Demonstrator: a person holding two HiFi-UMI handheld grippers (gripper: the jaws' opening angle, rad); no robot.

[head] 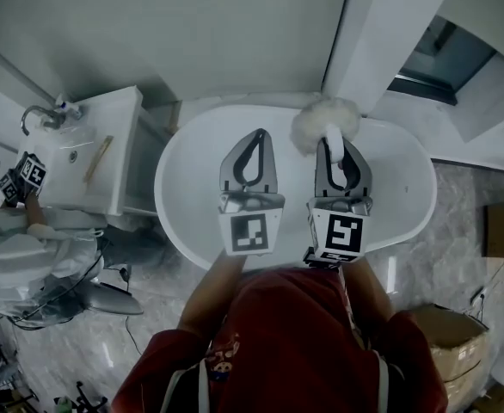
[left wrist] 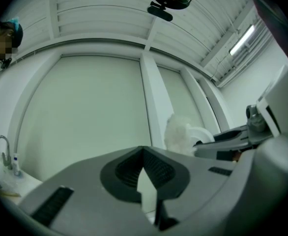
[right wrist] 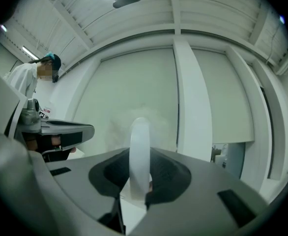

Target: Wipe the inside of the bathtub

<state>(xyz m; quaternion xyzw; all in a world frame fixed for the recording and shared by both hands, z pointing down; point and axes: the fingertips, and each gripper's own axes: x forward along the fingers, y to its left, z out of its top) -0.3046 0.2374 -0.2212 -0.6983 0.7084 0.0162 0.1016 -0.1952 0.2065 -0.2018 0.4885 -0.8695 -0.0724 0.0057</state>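
Observation:
The white oval bathtub (head: 404,198) lies below me in the head view. Both grippers hover over its inside. My right gripper (head: 334,150) (right wrist: 140,155) is shut on the white handle (right wrist: 139,146) of a fluffy white duster. The duster's head (head: 322,120) (left wrist: 179,131) sits over the tub's far rim, just past the jaw tips. My left gripper (head: 258,134) (left wrist: 143,150) is level with it on the left; its jaws meet at the tips with nothing between them. Each gripper shows at the edge of the other's view.
A white sink cabinet (head: 93,157) with a faucet (head: 41,115) stands left of the tub. Another person (head: 24,231) with marker cubes is beside it. A white column (head: 374,33) rises behind the tub. Cardboard boxes (head: 448,338) sit at the right.

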